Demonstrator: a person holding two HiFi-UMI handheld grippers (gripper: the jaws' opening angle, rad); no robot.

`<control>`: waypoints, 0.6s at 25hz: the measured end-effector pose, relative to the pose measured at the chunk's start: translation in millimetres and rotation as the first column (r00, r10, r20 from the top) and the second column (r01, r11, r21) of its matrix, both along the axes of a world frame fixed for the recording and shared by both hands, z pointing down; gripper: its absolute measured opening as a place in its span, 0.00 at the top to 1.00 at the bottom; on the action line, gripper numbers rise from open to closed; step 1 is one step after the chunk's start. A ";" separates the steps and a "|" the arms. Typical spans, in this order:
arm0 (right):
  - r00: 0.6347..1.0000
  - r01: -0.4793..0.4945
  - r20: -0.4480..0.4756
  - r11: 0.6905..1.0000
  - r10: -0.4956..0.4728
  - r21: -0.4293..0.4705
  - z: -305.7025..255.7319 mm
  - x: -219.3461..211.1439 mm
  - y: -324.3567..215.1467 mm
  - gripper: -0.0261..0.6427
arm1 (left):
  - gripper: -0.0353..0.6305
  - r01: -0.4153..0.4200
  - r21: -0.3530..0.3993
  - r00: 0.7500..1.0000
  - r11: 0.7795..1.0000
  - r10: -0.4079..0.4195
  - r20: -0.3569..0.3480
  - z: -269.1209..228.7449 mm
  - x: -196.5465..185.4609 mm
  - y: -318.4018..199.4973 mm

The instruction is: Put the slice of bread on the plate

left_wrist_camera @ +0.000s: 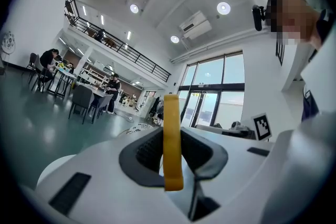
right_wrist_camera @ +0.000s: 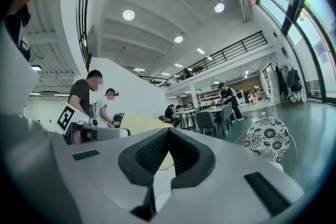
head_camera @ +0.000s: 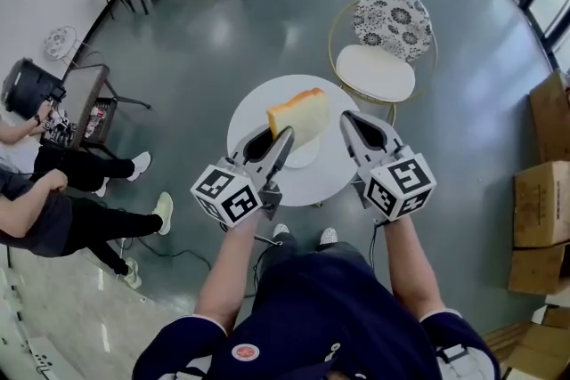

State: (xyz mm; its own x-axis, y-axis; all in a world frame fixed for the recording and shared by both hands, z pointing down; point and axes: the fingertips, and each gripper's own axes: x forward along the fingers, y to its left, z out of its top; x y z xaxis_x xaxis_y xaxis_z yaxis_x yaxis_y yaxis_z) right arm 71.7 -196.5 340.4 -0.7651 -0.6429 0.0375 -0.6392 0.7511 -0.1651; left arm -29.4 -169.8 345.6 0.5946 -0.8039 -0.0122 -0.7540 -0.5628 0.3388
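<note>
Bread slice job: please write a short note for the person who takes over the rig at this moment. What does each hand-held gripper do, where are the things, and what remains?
Left hand-held gripper: shut on the pale, yellow-crusted slice of bread, held in the air over the table.
Right hand-held gripper: shut, nothing between its jaws, beside the slice.
Small white round plate: on the round white table, partly hidden under the slice.
Done: slice is gripped and lifted.
Left: lower it onto the plate and release.
</note>
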 end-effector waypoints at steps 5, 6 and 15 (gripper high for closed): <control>0.999 -0.043 -0.010 0.999 0.042 -0.028 8.9 -4.1 -7.4 0.95 | 0.82 -0.046 -0.011 0.999 0.999 0.045 -0.020 3.8 -7.3 -9.2; 0.999 -0.050 -0.011 0.998 0.050 -0.032 9.3 -6.3 -8.4 0.95 | 0.82 -0.053 -0.012 0.998 0.999 0.053 -0.025 3.7 -10.0 -10.7; 0.997 -0.078 -0.017 0.996 0.077 -0.042 10.2 -33.4 -19.7 0.95 | 0.82 -0.091 -0.037 0.995 0.995 0.090 -0.034 9.0 -37.4 -23.6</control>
State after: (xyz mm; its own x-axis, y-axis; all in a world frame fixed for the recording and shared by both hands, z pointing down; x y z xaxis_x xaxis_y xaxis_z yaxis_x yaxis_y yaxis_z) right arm 38.3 -216.2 350.6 -0.7120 -0.6980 0.0771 -0.6981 0.6916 -0.1854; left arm -66.8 -193.5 354.6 0.6649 -0.7469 -0.0028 -0.6887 -0.6145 0.3847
